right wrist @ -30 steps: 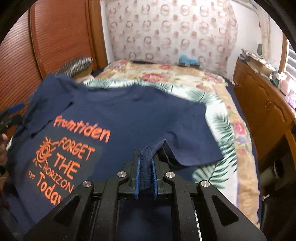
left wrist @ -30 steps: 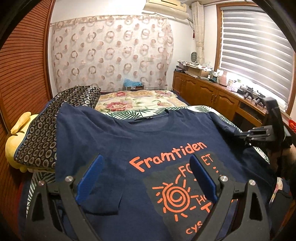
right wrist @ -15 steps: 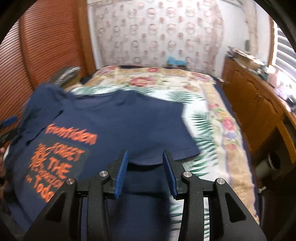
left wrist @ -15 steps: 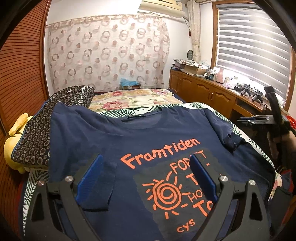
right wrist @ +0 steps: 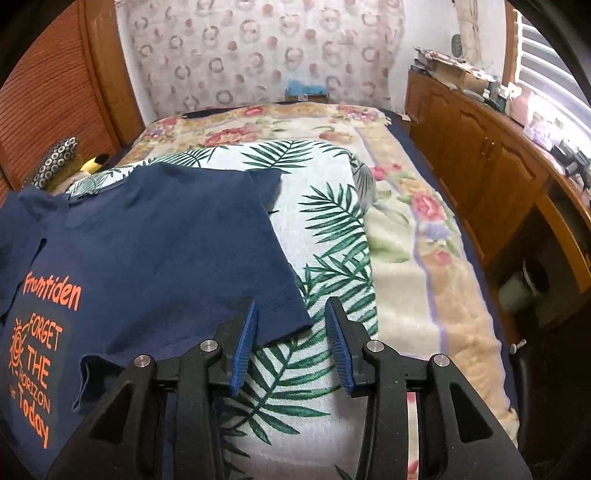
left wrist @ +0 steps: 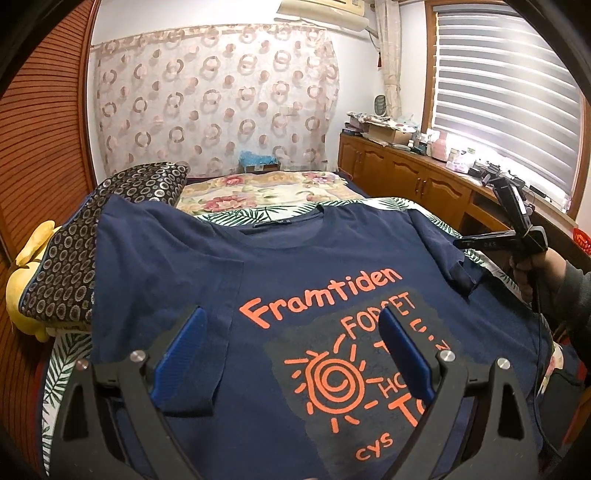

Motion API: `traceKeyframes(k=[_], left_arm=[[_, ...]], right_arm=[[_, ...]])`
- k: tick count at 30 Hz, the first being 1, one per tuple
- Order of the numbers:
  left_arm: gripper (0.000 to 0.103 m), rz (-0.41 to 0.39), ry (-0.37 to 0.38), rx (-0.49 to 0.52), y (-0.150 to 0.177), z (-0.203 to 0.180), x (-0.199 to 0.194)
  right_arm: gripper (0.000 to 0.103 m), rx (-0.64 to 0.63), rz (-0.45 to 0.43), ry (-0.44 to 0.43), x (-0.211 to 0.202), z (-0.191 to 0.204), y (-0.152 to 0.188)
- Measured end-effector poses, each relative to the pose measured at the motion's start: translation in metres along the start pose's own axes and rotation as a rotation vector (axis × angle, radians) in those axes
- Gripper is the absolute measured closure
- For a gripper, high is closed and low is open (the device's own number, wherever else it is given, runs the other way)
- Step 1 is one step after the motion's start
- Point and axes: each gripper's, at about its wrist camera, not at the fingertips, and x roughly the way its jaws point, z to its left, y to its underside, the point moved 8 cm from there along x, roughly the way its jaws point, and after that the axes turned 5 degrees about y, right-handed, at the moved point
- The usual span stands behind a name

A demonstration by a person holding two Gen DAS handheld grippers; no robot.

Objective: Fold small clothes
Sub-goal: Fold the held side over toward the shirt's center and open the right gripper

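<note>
Left wrist view: navy T-shirt (left wrist: 295,266) lies spread on the palm-leaf sheet (left wrist: 70,354) of the bed.
Left gripper (left wrist: 291,343) hovers over it, fingers spread wide; patterned curtain (left wrist: 214,99) hangs beyond the bed.

Right wrist view: right gripper (right wrist: 290,341) gapes, holding nothing, just beside the shirt's sleeve (right wrist: 273,295); wooden cabinets (right wrist: 472,147) flank the bed.

Bedroom interior. Far wall: circle-patterned curtain (left wrist: 218,99) beneath an air conditioner (left wrist: 325,11). One side: slatted wooden doors (left wrist: 40,122). Opposite side: wooden cabinets (left wrist: 406,177) with a cluttered top below a bright blinded window (left wrist: 506,77). Centre: bed (right wrist: 406,236) with floral and palm-leaf covers.
</note>
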Motion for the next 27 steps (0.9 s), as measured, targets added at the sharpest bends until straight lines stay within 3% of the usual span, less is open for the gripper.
traceKeyframes(k=[2,3,11,19,20,21,23,27], left_arm=[[0.008,0.000,-0.002,-0.004,0.001,0.002,0.000],[0.008,0.000,-0.002,-0.005,0.002,0.002,-0.001],[0.008,-0.004,-0.016,-0.028,0.004,0.013,-0.004],[0.008,0.001,-0.026,-0.044,0.008,0.024,-0.005],[0.008,0.000,-0.028,-0.045,0.008,0.025,-0.006],[0.008,-0.001,-0.031,-0.047,0.008,0.027,-0.006],[0.008,-0.002,-0.032,-0.051,0.009,0.030,-0.007],[0.008,-0.003,-0.037,-0.057,0.007,0.035,-0.008]], right_arm=[[0.095,-0.029,0.003,-0.027,0.000,0.009,-0.001],[0.097,-0.049,0.006,-0.034,-0.001,0.014,-0.003],[0.099,-0.164,-0.082,-0.140,-0.032,0.082,-0.040],[0.099,-0.218,-0.092,-0.221,-0.027,0.148,-0.071],[0.094,-0.210,-0.100,-0.236,-0.028,0.152,-0.073],[0.080,-0.203,-0.105,-0.243,-0.029,0.154,-0.073],[0.065,-0.184,-0.118,-0.252,-0.033,0.153,-0.075],[0.065,-0.164,-0.132,-0.202,-0.035,0.134,-0.074]])
